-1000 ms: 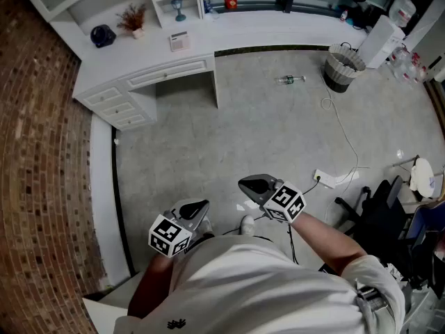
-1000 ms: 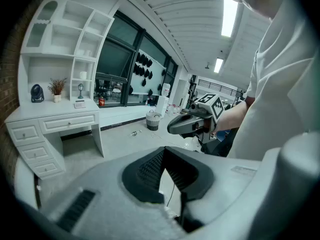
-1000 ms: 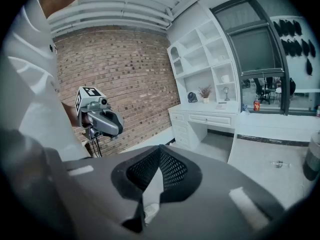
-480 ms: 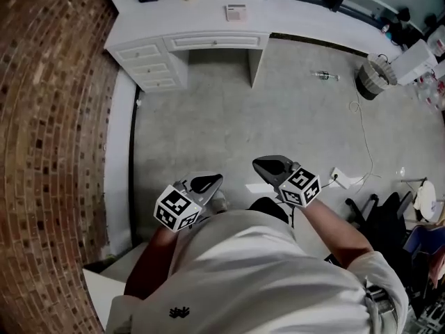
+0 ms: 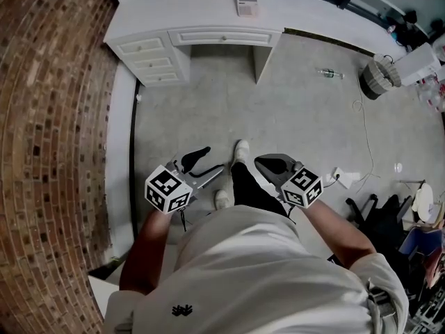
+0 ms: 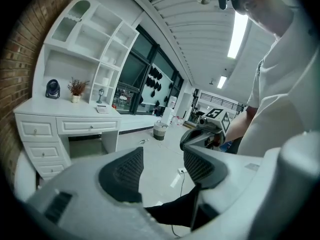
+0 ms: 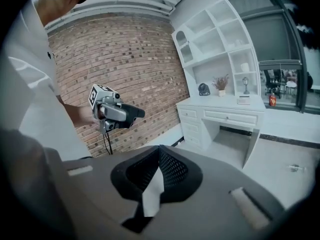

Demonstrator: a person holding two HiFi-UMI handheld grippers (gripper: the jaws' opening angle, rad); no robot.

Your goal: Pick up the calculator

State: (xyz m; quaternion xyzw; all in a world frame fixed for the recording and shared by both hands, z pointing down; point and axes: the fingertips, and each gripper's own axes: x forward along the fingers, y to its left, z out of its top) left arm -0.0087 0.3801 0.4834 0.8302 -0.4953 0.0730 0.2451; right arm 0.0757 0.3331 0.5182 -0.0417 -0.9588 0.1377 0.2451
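The calculator [image 5: 247, 7] is a small pale slab lying flat on the white desk [image 5: 208, 19] at the far end of the room. It also shows as a small shape on the desk in the left gripper view [image 6: 101, 109] and the right gripper view [image 7: 243, 100]. My left gripper [image 5: 216, 158] is held over the floor, well short of the desk; its jaws [image 6: 162, 159] have just been opening and now stand open with nothing between them. Beside it, my right gripper [image 5: 259, 161] has its pads closed together [image 7: 159, 151], empty.
A brick wall [image 5: 55, 117] runs along the left. On the grey floor lie a bottle [image 5: 329, 73] and a power strip with cable [image 5: 345, 177]; a waste basket [image 5: 376, 76] stands at right. The person's shoe [image 5: 240, 149] steps between the grippers. A chair and clutter fill the right edge.
The left gripper's jaws have gone from shut to open. Both grippers and the person have moved forward across the floor toward the desk; a foot now shows between them.
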